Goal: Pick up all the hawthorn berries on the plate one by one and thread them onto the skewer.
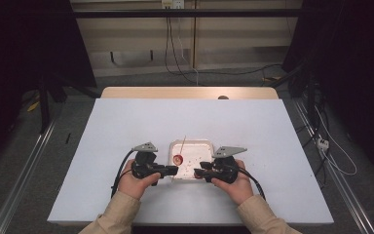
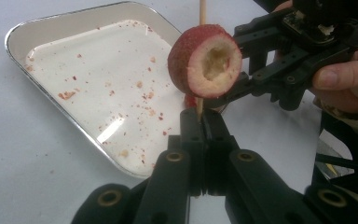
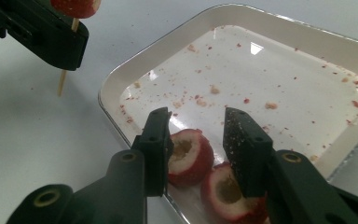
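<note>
Down low, right tool [image 3: 196,140] open beside fruit [image 3: 191,156] (near tray rim [image 3: 116,84]).

The high view looks down from afar; both gripper views closely share the white tray [image 2: 42,28].

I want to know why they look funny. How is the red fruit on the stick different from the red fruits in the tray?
The fruit on the stick is skewered and held up in the air; the two loose fruits lie in the white tray. The left tongs are shut on its stick, while the right tongs stand apart over the loose fruits. All are red-skinned, with a pale hollow where the core was.
</note>
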Available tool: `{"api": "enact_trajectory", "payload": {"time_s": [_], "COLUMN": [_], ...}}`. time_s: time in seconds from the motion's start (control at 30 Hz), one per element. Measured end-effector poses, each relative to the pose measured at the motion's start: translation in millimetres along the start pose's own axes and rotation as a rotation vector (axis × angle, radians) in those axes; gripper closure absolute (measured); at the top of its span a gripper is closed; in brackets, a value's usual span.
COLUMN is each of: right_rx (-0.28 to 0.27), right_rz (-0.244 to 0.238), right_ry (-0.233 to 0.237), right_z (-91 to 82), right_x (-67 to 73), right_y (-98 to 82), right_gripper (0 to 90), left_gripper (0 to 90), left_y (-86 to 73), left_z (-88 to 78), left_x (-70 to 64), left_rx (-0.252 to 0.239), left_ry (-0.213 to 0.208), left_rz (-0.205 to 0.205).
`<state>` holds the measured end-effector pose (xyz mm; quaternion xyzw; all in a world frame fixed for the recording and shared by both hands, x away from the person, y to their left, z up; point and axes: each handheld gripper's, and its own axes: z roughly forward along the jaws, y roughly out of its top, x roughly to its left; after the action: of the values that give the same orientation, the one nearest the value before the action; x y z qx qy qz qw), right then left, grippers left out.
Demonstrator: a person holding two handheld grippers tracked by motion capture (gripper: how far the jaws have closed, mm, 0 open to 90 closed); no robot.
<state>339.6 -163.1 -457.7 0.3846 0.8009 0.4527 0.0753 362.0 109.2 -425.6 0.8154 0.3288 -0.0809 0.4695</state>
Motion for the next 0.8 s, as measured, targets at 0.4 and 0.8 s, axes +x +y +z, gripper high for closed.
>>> {"api": "enact_trajectory", "payload": {"time_s": [0.4,0.8], "right_rx": [0.01,0.027], "right_rz": [0.005,0.007], "right_ry": [0.019,0.015], "right_z": [5.5,10.8], "right_x": [4.4,6.3], "right_y": [0.1,1.6], "right_gripper": [64.9,63.4], "left_gripper": [89.3,89.3], "left_y": [0.4,0.7], "left_z": [-0.7,-1.0], "left_x": [-0.1,-0.3], "left_rx": [-0.005,-0.009], "left_ry": [0.0,-0.007], "left_rz": [-0.001,0.004]}}
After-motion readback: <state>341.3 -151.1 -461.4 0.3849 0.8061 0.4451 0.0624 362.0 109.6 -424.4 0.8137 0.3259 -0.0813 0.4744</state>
